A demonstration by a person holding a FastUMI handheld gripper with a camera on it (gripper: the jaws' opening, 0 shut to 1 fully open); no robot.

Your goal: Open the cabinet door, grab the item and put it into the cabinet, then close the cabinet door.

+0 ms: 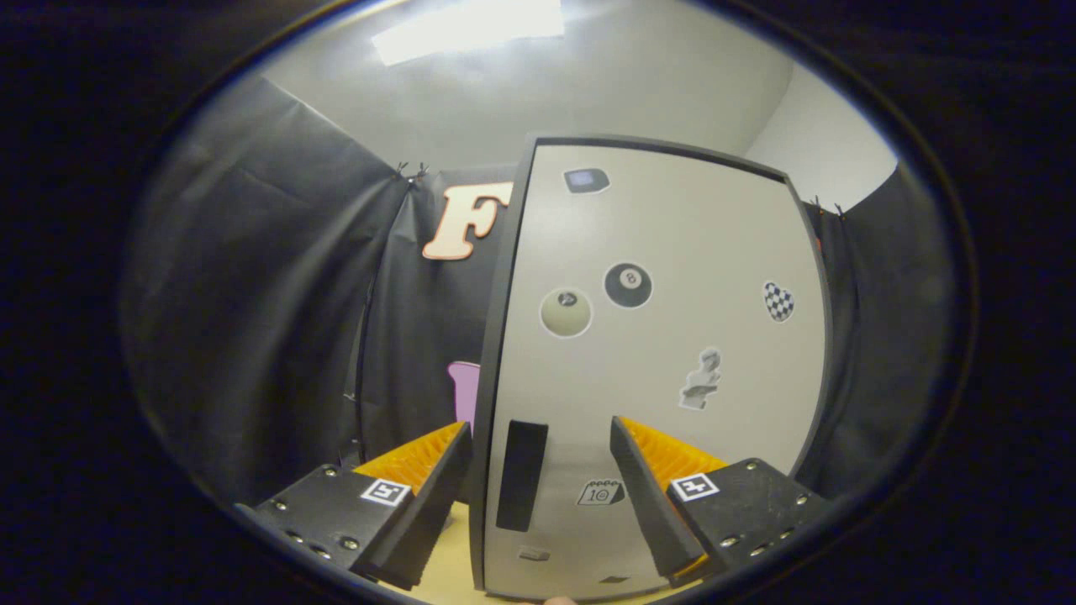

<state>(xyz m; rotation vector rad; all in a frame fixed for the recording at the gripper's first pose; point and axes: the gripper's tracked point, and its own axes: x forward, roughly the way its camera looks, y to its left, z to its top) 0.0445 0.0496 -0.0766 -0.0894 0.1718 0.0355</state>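
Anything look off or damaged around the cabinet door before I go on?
Nothing stands out. The cabinet door looks intact, its stickers flat, its dark handle slot between the open gripper fingers. I cannot tell whether the door is shut or ajar.

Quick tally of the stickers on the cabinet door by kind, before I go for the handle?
Door, fingers open astride its handle.
Ball stickers: 2 (8-ball, pale ball)
Checkered heart: 1
Bust: 1
Calendar: 1
Dark badge at top: 1
Small ones near the bottom, too small to tell: 2
Total: 8
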